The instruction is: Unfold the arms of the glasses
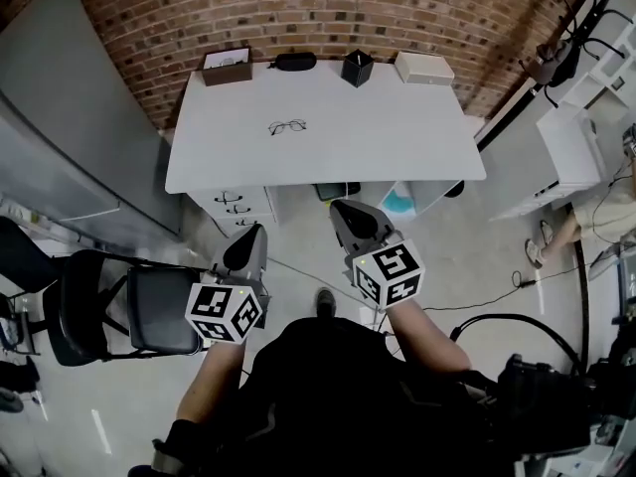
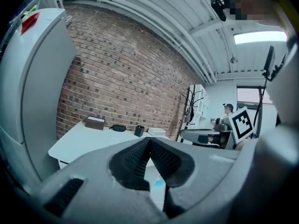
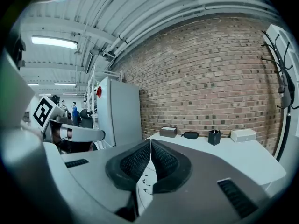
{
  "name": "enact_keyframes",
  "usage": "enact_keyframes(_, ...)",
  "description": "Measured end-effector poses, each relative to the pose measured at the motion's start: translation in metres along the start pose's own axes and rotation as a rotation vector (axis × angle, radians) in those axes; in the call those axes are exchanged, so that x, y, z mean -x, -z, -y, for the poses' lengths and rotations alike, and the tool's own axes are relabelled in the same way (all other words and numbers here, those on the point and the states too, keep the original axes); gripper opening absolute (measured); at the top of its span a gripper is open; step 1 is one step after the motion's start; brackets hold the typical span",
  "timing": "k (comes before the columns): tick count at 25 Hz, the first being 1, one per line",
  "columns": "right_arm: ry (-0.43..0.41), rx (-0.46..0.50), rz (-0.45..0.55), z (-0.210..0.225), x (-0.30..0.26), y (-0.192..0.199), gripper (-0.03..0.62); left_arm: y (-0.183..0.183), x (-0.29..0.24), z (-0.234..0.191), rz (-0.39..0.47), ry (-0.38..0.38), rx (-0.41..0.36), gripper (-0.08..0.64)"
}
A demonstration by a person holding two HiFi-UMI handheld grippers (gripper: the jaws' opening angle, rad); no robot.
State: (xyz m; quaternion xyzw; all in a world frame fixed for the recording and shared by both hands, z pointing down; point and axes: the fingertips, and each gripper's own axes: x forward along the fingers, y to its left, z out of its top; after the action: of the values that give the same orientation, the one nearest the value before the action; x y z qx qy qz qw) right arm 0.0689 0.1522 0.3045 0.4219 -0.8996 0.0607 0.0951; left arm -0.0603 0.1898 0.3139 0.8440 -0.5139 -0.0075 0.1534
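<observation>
Wire-thin glasses (image 1: 287,126) on table (image 1: 397,137): likely light, fragile; pinch arms near hinges. Left hand-held gripper (image 2: 150,141) and right hand-held gripper (image 3: 150,143): jaws together, empty.

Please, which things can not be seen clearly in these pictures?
- Glasses, head view: too small to tell whether the arms are folded.
- Glasses, gripper views: not found; the left gripper and the right gripper each cover part of the table.
- Brown box, head view: contents too small to name.
</observation>
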Motion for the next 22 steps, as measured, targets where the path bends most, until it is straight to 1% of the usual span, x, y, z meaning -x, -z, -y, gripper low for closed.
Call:
enact_keyframes(8, -0.059, -0.002, 0.019, 0.049, -0.019, -0.009, 0.009, -0.007, -0.055, 0.004, -0.017, -0.034, -0.011, 0.011)
enact_keyframes(12, -0.099, -0.004, 0.028, 0.072, -0.023, -0.012, 0.011, -0.01, -0.077, 0.004, -0.024, -0.074, -0.023, 0.011)
enact_keyframes(15, -0.105, 0.0, 0.022, 0.092, -0.031, -0.013, 0.011, -0.01, -0.094, 0.004, -0.045, -0.084, -0.044, 0.011)
enact_keyframes(17, -0.103, -0.021, 0.015, 0.1, -0.039, -0.011, 0.011, -0.013, -0.1, 0.002, -0.058, -0.089, -0.056, 0.011)
enact_keyframes(19, -0.111, -0.035, 0.014, 0.105, -0.047, -0.01, 0.011, -0.015, -0.104, -0.004, -0.061, -0.1, -0.053, 0.011)
enact_keyframes(22, -0.118, -0.031, 0.012, 0.111, -0.061, -0.009, 0.011, -0.014, -0.114, -0.016, -0.058, -0.116, -0.042, 0.011)
